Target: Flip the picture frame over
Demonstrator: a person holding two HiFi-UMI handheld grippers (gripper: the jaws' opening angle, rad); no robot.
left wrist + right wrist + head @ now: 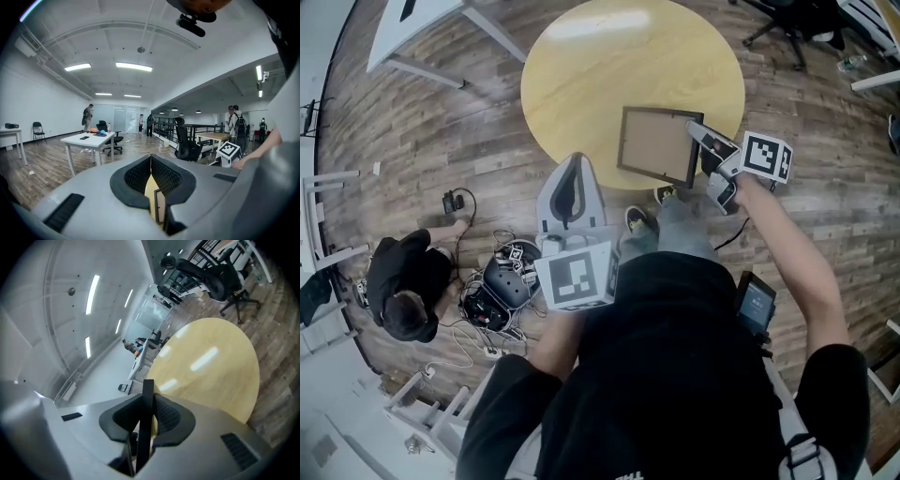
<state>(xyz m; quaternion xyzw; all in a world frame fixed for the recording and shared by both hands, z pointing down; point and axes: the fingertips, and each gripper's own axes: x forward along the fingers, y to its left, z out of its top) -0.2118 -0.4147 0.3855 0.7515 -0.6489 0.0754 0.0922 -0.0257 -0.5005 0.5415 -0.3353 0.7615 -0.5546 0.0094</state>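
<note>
The head view alone takes in the wood-plank floor [825, 187], with the round yellow table [581, 56] at 12 o'clock and a person crouching [403, 286] among cables [487, 328] at 8 o'clock. The left gripper view alone shows the long room level: a white table [91, 139] at 9 o'clock, an office chair [185, 140] just right of centre, and people standing far off.

The picture frame [656, 142] is at the table's 5 o'clock edge, a brown panel in a dark rim. The right gripper [701, 150] pinches the frame's right side. From above it cannot be told whether the frame rests on the top or is lifted off it. In the right gripper view the frame [146, 427] shows only edge-on, a dark bar clamped between the pads of the right gripper [146, 404], with the table [211, 366] beyond at 2 o'clock.

The left gripper [572, 161] hangs off the table at its 6 o'clock, well apart from the frame. Its own view shows the left gripper [151, 164] with tips pressed together on nothing (a slit below them lets a sliver of table and frame through).

Both marker cubes carry black-and-white squares, no words. White print on the dark shirt is cut off by the picture's lower edge.
</note>
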